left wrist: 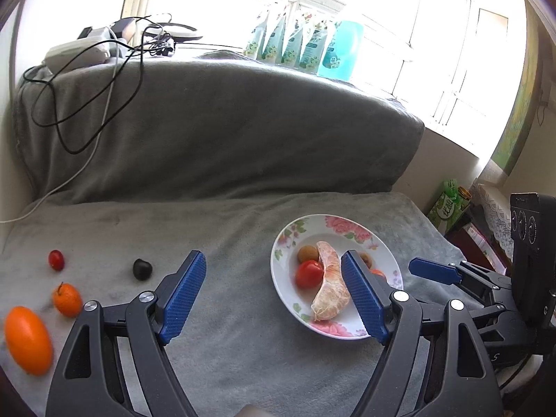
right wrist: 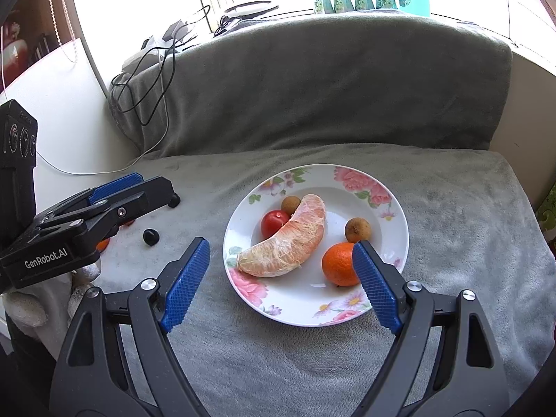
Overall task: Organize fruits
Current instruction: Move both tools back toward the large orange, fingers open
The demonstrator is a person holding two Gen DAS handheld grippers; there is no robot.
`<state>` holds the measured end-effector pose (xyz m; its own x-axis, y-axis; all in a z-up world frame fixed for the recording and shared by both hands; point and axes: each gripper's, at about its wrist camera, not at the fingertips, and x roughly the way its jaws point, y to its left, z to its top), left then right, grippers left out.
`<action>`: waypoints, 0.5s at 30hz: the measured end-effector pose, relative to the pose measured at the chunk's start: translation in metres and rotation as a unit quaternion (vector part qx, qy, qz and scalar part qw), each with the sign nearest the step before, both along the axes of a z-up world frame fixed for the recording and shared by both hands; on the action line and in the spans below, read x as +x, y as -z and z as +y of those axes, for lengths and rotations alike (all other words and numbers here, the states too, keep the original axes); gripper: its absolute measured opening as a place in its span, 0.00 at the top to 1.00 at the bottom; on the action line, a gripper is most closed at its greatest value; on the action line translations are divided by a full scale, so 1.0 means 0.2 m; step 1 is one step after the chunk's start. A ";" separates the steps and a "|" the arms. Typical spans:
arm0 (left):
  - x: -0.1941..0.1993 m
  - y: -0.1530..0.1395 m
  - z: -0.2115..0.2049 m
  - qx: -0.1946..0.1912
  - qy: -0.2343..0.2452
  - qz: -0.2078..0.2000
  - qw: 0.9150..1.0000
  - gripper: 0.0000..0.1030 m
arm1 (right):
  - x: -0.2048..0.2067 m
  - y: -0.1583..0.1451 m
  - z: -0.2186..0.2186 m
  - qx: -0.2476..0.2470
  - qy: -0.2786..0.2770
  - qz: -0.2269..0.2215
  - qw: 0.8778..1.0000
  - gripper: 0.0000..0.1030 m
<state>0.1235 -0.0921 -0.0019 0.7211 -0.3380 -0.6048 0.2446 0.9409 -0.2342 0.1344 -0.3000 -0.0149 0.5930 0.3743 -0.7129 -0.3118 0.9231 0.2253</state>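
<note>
floral plate [right wrist: 389, 187] on the grey blanket holds a peeled pomelo segment [right wrist: 288, 241] lying diagonal, red tomato [right wrist: 272, 222] touching its left, two brown longans [right wrist: 290, 204] [right wrist: 357, 230], one mandarin [right wrist: 338, 264] near right. loose on blanket, left: cherry tomato [left wrist: 56, 260], dark fruit [left wrist: 142, 268], small mandarin [left wrist: 66, 299], oval orange fruit [left wrist: 27, 340].

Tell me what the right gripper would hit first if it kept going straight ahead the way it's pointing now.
Probably the pomelo segment on the floral plate, which lies ahead of the open right gripper; depth is uncertain.
</note>
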 end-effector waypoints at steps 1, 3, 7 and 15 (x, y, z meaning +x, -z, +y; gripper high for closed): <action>-0.01 0.00 0.02 0.001 -0.004 0.000 1.000 0.22 | 0.01 0.00 0.01 0.000 -0.002 0.001 1.000 0.16; -0.03 0.01 0.07 0.002 -0.013 -0.001 1.000 0.22 | 0.01 -0.01 0.04 0.001 -0.007 0.000 1.000 0.16; -0.08 0.01 0.20 0.004 -0.036 -0.001 0.999 0.22 | 0.03 -0.02 0.11 0.003 -0.022 -0.003 1.000 0.16; -0.19 0.05 0.48 0.002 -0.092 0.005 0.996 0.22 | 0.06 -0.03 0.26 0.006 -0.045 -0.011 0.999 0.16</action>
